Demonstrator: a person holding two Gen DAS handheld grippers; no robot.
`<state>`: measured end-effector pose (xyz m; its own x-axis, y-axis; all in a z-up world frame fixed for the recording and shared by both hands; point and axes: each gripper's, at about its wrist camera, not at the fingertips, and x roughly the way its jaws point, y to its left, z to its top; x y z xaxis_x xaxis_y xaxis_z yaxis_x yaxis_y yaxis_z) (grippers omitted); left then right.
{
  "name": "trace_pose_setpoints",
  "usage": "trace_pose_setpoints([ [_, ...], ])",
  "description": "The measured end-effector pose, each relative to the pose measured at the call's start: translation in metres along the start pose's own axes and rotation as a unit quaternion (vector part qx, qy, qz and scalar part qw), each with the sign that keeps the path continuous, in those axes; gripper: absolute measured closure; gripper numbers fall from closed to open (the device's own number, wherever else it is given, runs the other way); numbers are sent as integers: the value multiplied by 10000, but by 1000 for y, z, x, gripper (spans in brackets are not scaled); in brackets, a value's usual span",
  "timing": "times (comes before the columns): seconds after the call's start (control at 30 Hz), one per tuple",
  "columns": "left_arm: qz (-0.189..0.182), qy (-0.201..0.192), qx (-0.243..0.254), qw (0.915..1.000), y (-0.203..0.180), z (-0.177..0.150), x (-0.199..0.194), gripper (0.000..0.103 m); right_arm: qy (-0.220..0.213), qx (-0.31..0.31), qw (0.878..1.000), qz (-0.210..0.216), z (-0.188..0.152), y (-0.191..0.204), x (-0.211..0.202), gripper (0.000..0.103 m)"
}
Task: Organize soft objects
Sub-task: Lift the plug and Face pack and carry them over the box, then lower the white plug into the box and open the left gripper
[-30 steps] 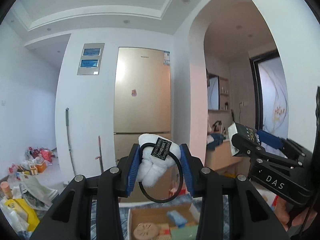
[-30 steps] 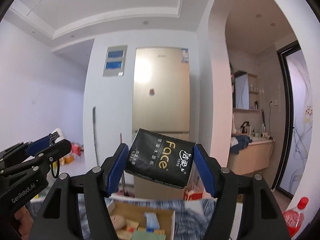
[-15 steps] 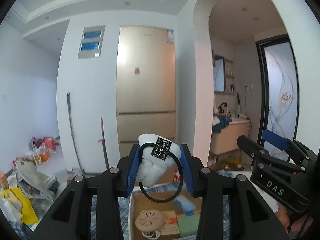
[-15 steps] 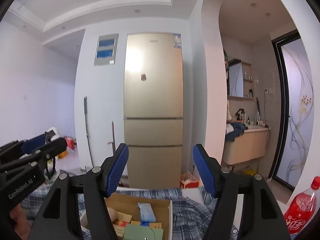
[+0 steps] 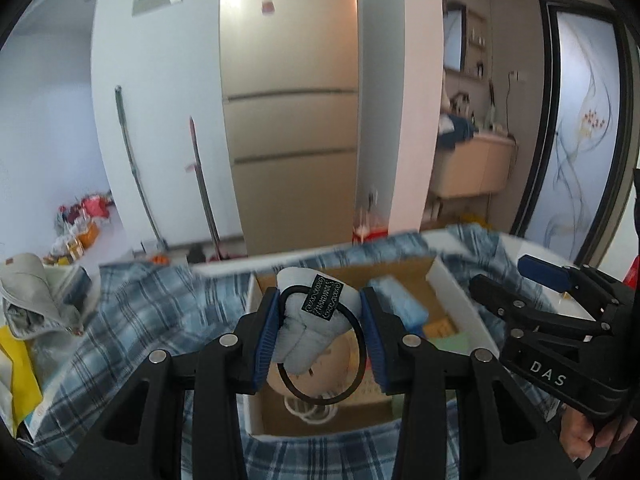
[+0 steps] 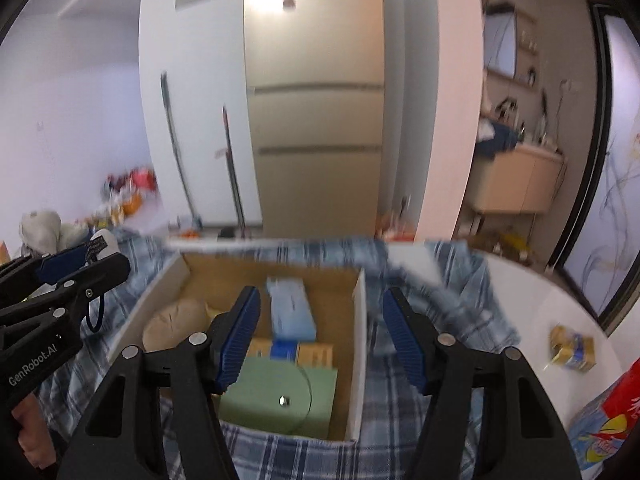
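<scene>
My left gripper [image 5: 319, 300] is shut on a white plush piece [image 5: 300, 332] that carries a black label and a black hair-tie loop [image 5: 352, 376]. It hangs over the near part of an open cardboard box [image 5: 252, 364]. In the right wrist view that gripper [image 6: 80, 268] shows at the left edge. My right gripper [image 6: 321, 294] hovers above the same box [image 6: 360, 320]; its jaws are closing with nothing between them. Inside lie a light blue pack [image 6: 290, 308], a green round-flapped case [image 6: 280, 396], a tan round cushion [image 6: 176, 320] and an orange and blue carton [image 6: 304, 354].
The box rests on a blue plaid cloth [image 6: 420, 432] over a white table [image 6: 540, 300]. A small gold packet [image 6: 572, 348] and a red-and-blue bag [image 6: 608, 428] lie at the right. A grey bag [image 5: 36, 292] sits at the left. A fridge [image 6: 316, 120] stands behind.
Both grippers tipped downward and sank toward the box, which now fills the lower view. The black tissue pack between the right jaws a second ago is gone. The left grip is unchanged.
</scene>
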<state>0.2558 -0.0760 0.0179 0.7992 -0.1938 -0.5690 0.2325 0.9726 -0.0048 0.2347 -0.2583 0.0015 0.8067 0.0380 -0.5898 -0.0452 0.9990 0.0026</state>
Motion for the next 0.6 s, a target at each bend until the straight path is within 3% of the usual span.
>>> trace_pose_setpoints([
  [0.23,-45,371,40,9993,2,-14,21,61,810,-90,9966,122,-15,3,25,41],
  [0.4,-58,450,105,9989,0,-16,26,60,1018,-135,9946,174,-19,6,34,41],
  [0.47,-62,439,97,9990,0,-16,25,43,1010,-141,9947,165,-19,7,33,38],
  [0.53,18,386,155,9991,-2,-16,24,34,976,-106,9951,135,-18,5,31,28],
  [0.6,77,338,174,9992,-3,-15,23,32,929,-128,9956,75,-17,7,30,28],
])
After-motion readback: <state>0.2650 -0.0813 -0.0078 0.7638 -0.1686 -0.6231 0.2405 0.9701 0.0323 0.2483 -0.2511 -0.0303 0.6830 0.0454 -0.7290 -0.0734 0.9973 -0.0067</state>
